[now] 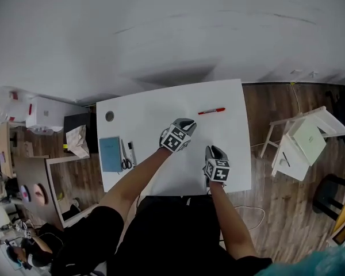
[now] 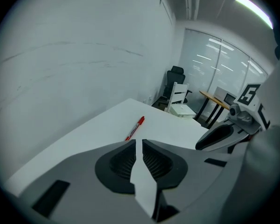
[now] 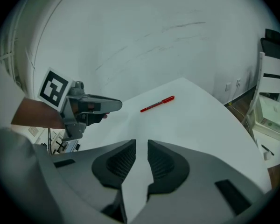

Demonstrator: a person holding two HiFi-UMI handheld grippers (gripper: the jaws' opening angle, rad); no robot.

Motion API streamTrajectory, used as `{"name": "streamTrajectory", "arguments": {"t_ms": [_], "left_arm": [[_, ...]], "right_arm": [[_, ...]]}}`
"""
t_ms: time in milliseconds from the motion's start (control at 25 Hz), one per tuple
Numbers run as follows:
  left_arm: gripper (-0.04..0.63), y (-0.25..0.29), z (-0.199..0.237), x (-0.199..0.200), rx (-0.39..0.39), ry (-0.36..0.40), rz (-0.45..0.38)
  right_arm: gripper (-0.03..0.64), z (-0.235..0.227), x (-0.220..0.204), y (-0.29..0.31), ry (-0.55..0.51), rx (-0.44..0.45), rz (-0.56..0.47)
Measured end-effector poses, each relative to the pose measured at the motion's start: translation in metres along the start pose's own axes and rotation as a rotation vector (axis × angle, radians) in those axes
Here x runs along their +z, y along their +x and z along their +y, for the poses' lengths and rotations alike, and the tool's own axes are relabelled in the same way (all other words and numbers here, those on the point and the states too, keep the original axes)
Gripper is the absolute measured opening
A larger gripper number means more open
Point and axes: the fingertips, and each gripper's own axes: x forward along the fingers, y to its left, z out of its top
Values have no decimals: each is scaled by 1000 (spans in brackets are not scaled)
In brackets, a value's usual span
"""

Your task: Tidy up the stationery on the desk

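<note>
A red pen [image 1: 211, 111] lies alone on the white desk [image 1: 161, 105] near its far right side. My left gripper [image 1: 189, 123] hovers just short and left of it, jaws apart by a narrow slit with nothing between them. In the left gripper view the red pen [image 2: 135, 128] lies just beyond the left gripper [image 2: 139, 141]. My right gripper [image 1: 213, 150] is nearer the front edge, slightly open and empty. The right gripper view shows the pen [image 3: 157, 104] further off, past the right gripper [image 3: 141, 143], with the left gripper [image 3: 91, 105] off to the left.
At the desk's left end lie a blue notebook [image 1: 110, 153], scissors [image 1: 126, 157] and a small marker [image 1: 131, 152], behind them a round cable grommet [image 1: 109, 116]. A white chair [image 1: 302, 140] stands on the floor at the right. Boxes and a bag [image 1: 76, 140] sit left of the desk.
</note>
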Motion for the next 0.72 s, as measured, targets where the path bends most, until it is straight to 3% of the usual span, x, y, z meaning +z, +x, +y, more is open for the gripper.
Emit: {"name": "streamTrajectory", "arguments": {"t_ms": [160, 480, 720], "left_arm": [[94, 38, 4, 9, -23, 68, 63], [112, 96, 16, 22, -73, 165, 166], [141, 117, 18, 18, -117, 188, 213]], "right_arm": [[83, -14, 7, 4, 11, -3, 1], [81, -40, 44, 28, 67, -32, -33], [82, -57, 79, 43, 46, -38, -43]]}}
